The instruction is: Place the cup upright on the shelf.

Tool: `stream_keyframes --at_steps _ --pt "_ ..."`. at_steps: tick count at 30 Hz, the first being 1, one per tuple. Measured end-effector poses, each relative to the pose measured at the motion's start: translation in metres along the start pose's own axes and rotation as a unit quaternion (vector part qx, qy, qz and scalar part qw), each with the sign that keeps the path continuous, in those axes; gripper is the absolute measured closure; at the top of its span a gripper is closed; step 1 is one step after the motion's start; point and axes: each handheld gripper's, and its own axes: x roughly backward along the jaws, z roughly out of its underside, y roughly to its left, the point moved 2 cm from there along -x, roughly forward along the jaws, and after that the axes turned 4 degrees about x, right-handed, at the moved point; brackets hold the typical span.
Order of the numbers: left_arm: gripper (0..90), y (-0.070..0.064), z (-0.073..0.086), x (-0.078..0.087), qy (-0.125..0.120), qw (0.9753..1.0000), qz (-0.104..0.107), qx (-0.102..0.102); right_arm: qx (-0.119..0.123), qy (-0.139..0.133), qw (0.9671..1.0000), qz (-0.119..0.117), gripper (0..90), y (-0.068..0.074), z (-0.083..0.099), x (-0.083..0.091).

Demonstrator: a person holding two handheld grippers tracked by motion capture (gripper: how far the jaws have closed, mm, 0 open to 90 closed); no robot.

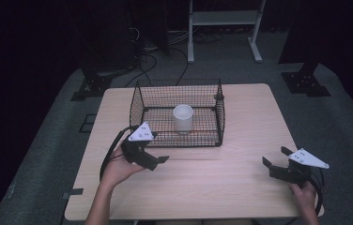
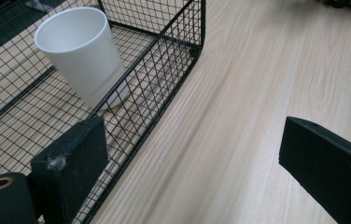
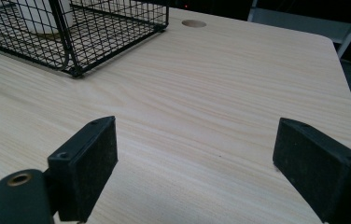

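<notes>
Wire basket (image 1: 177, 112) stands on the desk (image 1: 212, 178) toward its far edge, with a white cup (image 1: 182, 117) upright inside; mesh partly screens the cup's base. Left gripper (image 1: 158, 161) hovers just beside the basket's near wall, jaws wide and empty. Right gripper (image 1: 274, 159) sits well apart near the desk's right edge, jaws wide, empty. Dark surroundings are hard to make out.
</notes>
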Motion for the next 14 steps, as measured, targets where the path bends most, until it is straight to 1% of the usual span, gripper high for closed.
stream_keyframes --at_steps 6,10,11,13,14 --pt "7.4 -0.006 0.009 0.002 -0.007 0.9999 -0.002 0.008 0.000 0.000 1.0000 0.000 13.1 0.000 0.000 0.000" --pt "7.4 -0.011 0.018 0.003 -0.009 0.9998 -0.011 0.011 0.001 0.000 1.0000 0.001 13.1 0.000 0.000 0.000" --pt "7.4 -0.013 0.020 0.004 -0.014 0.9997 -0.012 0.014 0.002 0.001 1.0000 0.001 13.1 0.000 0.000 0.000" --pt "7.4 -0.015 0.023 0.006 -0.029 0.9994 -0.005 0.020 0.002 0.000 1.0000 0.002 13.1 0.000 0.000 0.000" --pt "7.4 -0.017 0.024 0.007 -0.032 0.9992 -0.005 0.021 0.002 0.000 1.0000 0.002 13.1 0.000 0.000 0.000"
